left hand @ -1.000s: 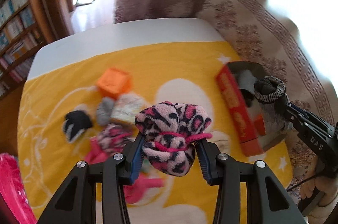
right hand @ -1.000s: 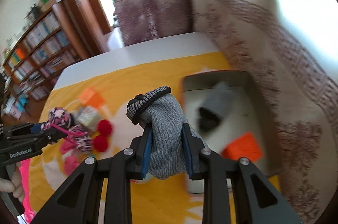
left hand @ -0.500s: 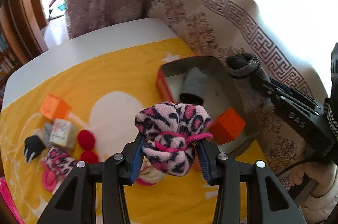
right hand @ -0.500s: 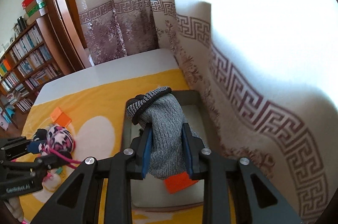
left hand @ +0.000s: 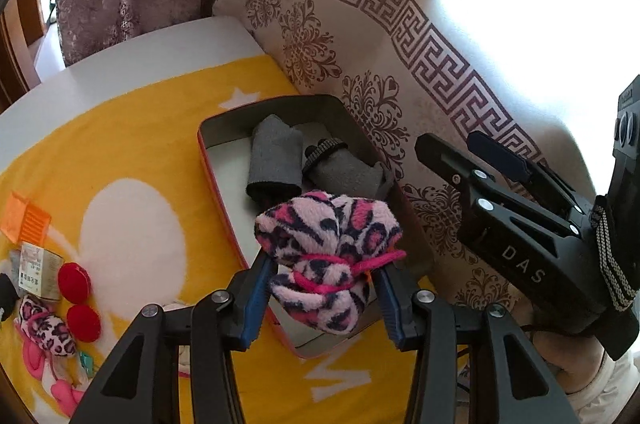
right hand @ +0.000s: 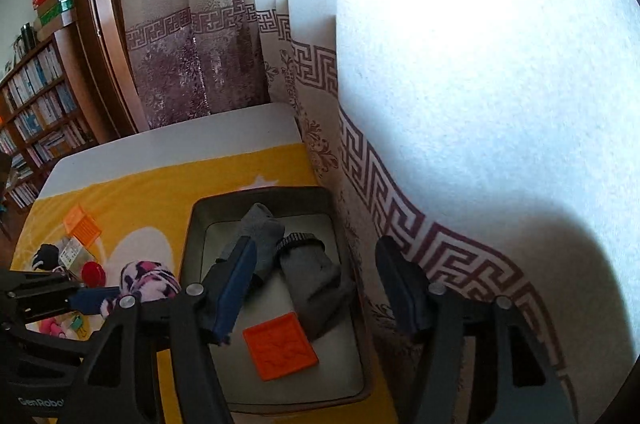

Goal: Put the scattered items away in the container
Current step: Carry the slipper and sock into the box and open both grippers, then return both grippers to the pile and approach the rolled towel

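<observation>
Grey sock [right hand: 316, 276] dropped — right gripper [right hand: 316, 288] opening

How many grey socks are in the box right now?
2. One grey sock lies toward the far left of the box; the other, with a striped cuff, lies beside it nearer the curtain side. An orange block sits nearer the camera. Nothing else seems hidden.

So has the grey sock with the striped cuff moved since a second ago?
Yes. The grey sock has left the right gripper, whose jaws are opening, and lies in the container.
</observation>
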Motion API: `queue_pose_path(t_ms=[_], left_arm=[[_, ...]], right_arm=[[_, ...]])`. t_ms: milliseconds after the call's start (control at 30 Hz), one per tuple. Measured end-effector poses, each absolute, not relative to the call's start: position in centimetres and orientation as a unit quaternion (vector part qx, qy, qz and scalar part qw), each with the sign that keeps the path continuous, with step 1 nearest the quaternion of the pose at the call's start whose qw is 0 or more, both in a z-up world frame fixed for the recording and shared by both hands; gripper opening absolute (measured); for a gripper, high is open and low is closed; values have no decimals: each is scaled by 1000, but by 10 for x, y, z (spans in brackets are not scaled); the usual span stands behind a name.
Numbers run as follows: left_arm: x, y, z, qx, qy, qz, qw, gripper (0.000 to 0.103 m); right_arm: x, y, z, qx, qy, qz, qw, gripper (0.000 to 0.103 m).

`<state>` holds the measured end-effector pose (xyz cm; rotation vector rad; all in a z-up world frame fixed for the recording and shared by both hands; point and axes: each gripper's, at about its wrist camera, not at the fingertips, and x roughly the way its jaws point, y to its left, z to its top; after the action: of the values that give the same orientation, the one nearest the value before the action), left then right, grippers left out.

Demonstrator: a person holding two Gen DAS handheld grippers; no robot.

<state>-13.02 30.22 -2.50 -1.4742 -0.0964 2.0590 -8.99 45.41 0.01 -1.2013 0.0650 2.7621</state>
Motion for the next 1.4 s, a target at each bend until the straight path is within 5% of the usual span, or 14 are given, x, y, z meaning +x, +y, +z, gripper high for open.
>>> queue_pose_path(t_ms=[67,133,633,1400], left_arm=[[-131,299,-25,-556,-49,772,304,70],[-130,294,-23,-549,-65,772,315,77],[-119,251,-13,-539,-72,787,291,77],[-81,34,-23,-547,-127,818,123,77]], right_arm=[[-90,454,-1,-401,27,914,63,66],[-91,453,-2,-403,29,913,61,66],[-82,428,3,-410,56,909,59,66],[-74,266,-17,-469,39,878,-80,66]])
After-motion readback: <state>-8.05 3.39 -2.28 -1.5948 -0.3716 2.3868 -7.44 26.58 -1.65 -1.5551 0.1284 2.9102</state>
